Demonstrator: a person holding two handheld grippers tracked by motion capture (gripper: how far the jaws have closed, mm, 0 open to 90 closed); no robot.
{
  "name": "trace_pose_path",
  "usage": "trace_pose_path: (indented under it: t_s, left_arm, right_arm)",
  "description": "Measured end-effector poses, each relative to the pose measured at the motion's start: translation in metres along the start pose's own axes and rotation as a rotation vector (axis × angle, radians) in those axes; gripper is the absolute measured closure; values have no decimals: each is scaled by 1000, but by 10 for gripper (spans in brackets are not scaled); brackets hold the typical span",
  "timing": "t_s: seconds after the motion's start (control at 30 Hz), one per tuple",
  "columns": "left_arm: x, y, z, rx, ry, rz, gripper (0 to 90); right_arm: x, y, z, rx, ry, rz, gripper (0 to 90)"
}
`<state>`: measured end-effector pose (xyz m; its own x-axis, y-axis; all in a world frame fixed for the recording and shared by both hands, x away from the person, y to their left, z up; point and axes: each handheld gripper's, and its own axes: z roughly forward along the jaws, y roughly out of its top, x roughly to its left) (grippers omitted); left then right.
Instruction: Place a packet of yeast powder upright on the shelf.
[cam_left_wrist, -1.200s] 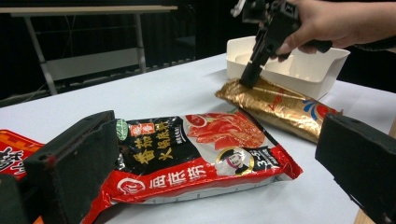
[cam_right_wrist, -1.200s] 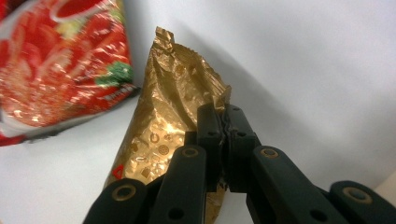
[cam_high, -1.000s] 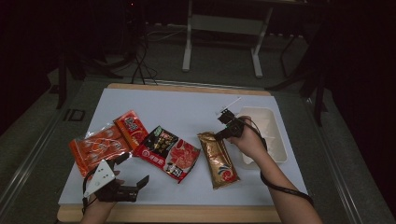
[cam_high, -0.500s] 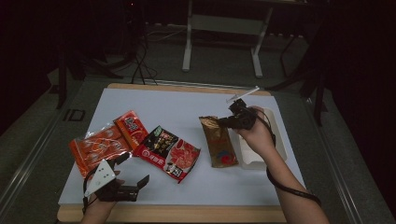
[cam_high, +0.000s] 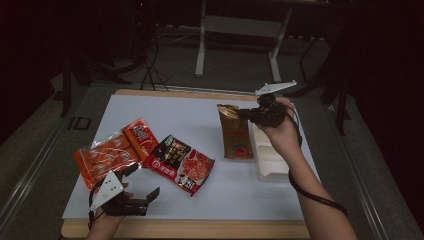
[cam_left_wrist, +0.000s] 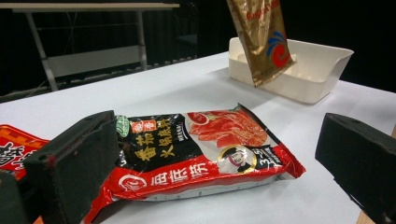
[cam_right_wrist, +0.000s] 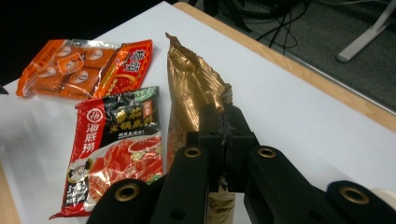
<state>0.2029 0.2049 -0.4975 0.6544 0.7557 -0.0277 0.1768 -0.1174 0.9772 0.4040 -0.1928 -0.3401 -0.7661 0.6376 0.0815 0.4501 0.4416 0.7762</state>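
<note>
gold pouch (cam_high: 235, 134) | hanging clear of bench near right edge, beside white tray (cam_high: 267, 159) | right gripper (cam_right_wrist: 219, 126) jaws clamped on top edge | left gripper (cam_high: 135, 192) jaws apart, idle at near edge | step: carrying to tray | next: position over tray, lower, release

The gold pouch (cam_right_wrist: 189, 88) is a crinkled metallic film with a glossy, reflective finish. The red and black sachet (cam_left_wrist: 205, 151) is a smooth, glossy plastic film with printed faces and a clear sealed edge. The orange pack (cam_high: 102, 157) is a shiny plastic film, partly see-through, and the small red packet (cam_high: 140, 137) is glossy as well. The tray (cam_left_wrist: 317, 70) is smooth cream plastic, semi-matt. The bench (cam_high: 170, 112) has a matt white top and a pale wood edge. The right tongs (cam_right_wrist: 223, 130) are matt black with brass-coloured rivets. The left tongs (cam_left_wrist: 210, 186) carry rough, foam-like black pads.
</note>
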Motion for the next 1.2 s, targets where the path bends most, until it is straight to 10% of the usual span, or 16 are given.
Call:
trace_pose_path:
  t_s: [0.7, 1.2]
  left_arm:
    - [0, -1, 0, 3, 3, -2, 2]
    - [-1, -3, -3, 12, 11, -9, 2]
  right_arm:
    - [-56, 20, -62, -131, -130, -52, 888]
    - [-101, -1, -61, -180, -224, -59, 887]
